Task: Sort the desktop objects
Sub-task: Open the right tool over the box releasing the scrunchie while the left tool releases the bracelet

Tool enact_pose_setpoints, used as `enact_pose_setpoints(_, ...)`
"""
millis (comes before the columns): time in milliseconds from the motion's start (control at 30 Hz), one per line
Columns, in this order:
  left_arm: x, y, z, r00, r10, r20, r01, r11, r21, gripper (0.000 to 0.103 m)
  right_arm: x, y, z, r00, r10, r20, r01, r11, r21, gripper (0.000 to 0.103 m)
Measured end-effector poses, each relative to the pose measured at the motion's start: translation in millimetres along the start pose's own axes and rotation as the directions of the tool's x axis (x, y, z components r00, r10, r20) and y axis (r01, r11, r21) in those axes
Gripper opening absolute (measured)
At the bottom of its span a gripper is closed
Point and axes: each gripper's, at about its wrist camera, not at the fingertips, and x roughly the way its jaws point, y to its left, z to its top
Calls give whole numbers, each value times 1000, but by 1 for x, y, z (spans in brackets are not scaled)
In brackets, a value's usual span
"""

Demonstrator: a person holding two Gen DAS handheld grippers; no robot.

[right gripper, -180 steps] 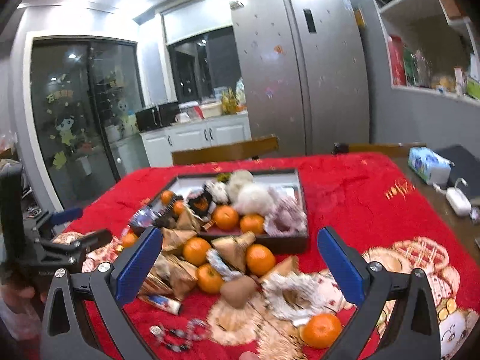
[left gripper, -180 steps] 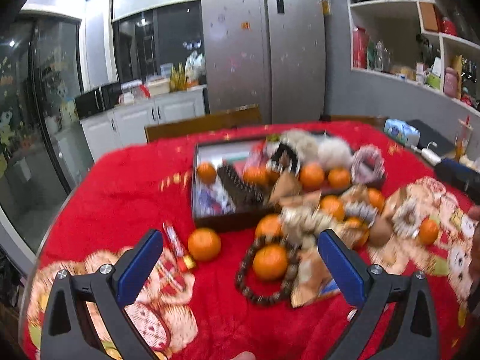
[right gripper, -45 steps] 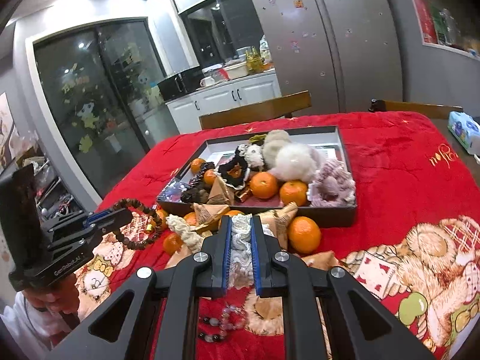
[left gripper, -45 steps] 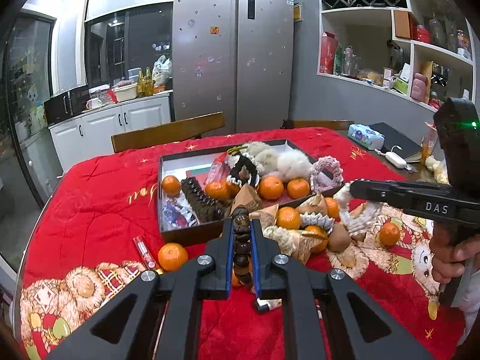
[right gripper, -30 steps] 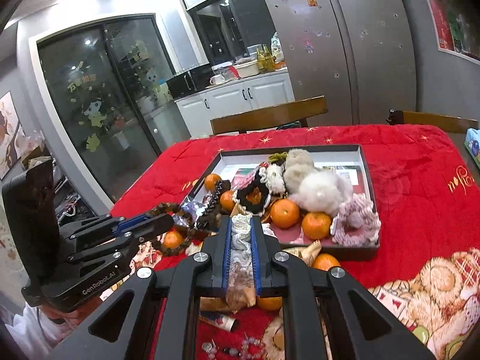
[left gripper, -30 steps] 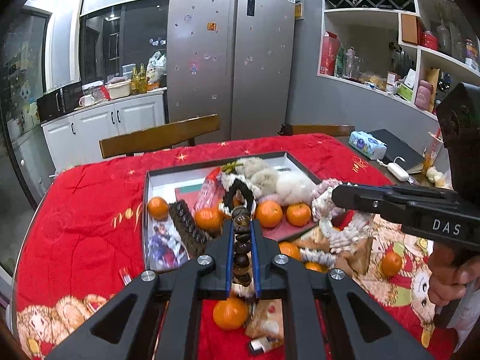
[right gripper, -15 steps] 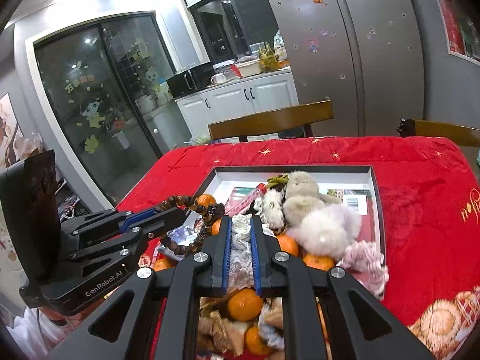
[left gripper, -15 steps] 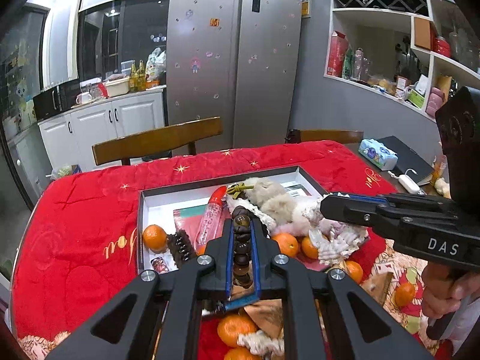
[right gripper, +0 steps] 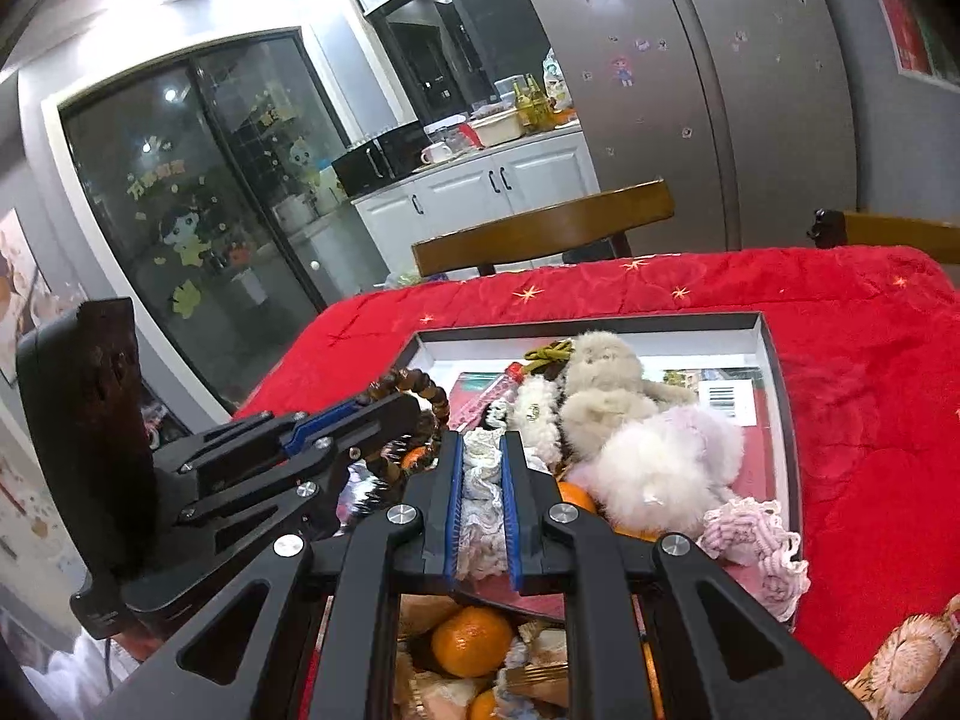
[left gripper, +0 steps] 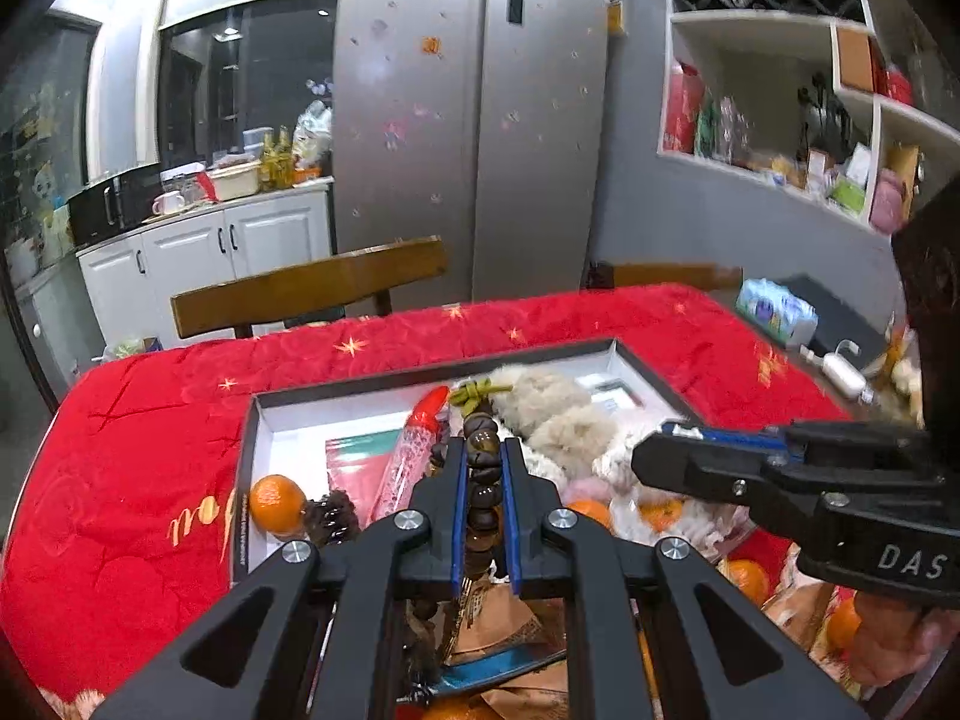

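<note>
Left wrist view: the left gripper (left gripper: 485, 468) is seen clamped on a string of dark brown beads (left gripper: 482, 483), which is held above the near left part of a dark-rimmed tray (left gripper: 420, 369) on the red-covered table (left gripper: 138, 450). Bare white floor of the tray is left along its far wall and in its left corner; an orange (left gripper: 277, 503) lies against the left wall, and a red-capped tube (left gripper: 414, 450) is laid beside the beads. The right gripper (right gripper: 481, 465) is closed on a piece of white lace (right gripper: 483, 492), held over the tray's near edge in the right wrist view. The right half of the tray is crowded by plush toys (right gripper: 606, 396) and a pink knitted piece (right gripper: 756, 540) that overhangs the near right rim. Open red cloth is seen beyond the far rim on both sides.
</note>
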Motion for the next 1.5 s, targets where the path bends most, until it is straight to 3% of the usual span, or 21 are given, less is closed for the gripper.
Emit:
enact_pose_setpoints(200,18,15,-3,1000,-18,-7,18,1000,-21,11,19,-10,0,999,-30,-20,30,999,-16,13)
enact_pose_setpoints(500,38,12,-12,999,12,-37,-12,1000,13,11,36,-27,5,997,-58,-43,57,998,-11,13)
enact_pose_setpoints(933,42,14,-17,998,5,-69,-5,1000,-4,11,51,-33,-7,988,-128,-86,127,992,-19,13)
enact_pose_setpoints(1500,48,16,-17,995,32,-98,-34,999,-19,11,47,-35,-3,994,-86,-69,87,996,11,16)
